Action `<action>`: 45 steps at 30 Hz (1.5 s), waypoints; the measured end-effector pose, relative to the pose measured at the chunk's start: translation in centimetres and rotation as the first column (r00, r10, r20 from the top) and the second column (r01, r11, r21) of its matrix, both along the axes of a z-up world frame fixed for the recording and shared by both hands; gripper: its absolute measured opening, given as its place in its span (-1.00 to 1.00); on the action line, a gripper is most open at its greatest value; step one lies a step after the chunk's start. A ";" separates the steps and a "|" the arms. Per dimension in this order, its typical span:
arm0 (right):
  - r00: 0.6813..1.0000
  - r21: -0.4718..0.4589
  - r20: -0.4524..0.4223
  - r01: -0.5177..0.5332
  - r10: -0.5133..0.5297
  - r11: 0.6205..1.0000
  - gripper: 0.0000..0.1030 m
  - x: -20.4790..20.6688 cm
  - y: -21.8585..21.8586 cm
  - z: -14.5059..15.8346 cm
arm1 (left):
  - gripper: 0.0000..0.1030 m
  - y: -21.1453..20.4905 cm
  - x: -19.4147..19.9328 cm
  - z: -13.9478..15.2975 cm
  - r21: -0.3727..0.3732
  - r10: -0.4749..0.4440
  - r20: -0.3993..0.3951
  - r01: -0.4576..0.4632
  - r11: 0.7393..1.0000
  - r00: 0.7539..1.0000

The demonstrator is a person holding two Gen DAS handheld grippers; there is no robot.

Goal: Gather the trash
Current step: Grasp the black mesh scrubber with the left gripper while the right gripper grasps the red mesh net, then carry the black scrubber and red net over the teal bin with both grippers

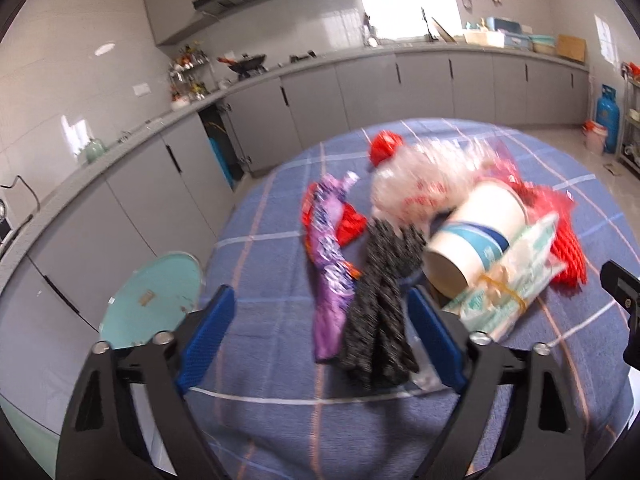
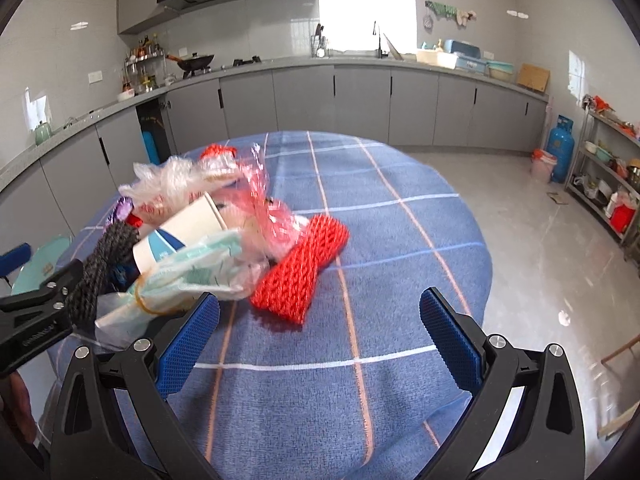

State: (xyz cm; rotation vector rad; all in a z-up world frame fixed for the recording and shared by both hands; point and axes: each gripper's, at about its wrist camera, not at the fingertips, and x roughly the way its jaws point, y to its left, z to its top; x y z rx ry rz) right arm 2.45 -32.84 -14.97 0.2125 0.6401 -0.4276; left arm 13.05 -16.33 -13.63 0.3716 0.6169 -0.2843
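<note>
Woven, matt blue checked tablecloth (image 2: 400, 248). Crinkled, glossy clear plastic bag (image 1: 424, 176). Smooth paper cup (image 1: 472, 236). Red foam netting (image 2: 300, 268), ribbed and matt. Glossy purple wrapper (image 1: 332, 256); black netting (image 1: 380, 304), coarse and speckled. Textured blue pads (image 2: 188, 344) on matt black plastic gripper arms, with bright metal pins.

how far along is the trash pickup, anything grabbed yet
Nothing looks collected: the paper cup, purple wrapper, black mesh and red foam net all lie on the blue tablecloth. The left gripper straddles the black mesh, pads apart; the right gripper is open and empty. All remains.
</note>
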 end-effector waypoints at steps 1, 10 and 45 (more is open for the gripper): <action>1.000 0.009 -0.005 -0.002 0.002 1.000 0.91 0.0 -0.1 -0.3 | 0.46 -0.2 0.1 -0.3 0.004 -0.005 -0.009 0.005 1.000 1.000; 1.000 0.014 -0.016 0.001 -0.001 1.000 0.91 0.3 -0.6 -0.8 | -0.71 -0.9 -0.6 -1.1 -0.017 -0.080 -0.056 0.079 0.997 0.995; 0.998 0.096 -0.061 -0.030 0.036 0.995 -0.77 2.7 -2.5 0.2 | -0.72 3.4 -2.0 4.3 -0.052 0.054 0.176 -0.045 0.998 0.983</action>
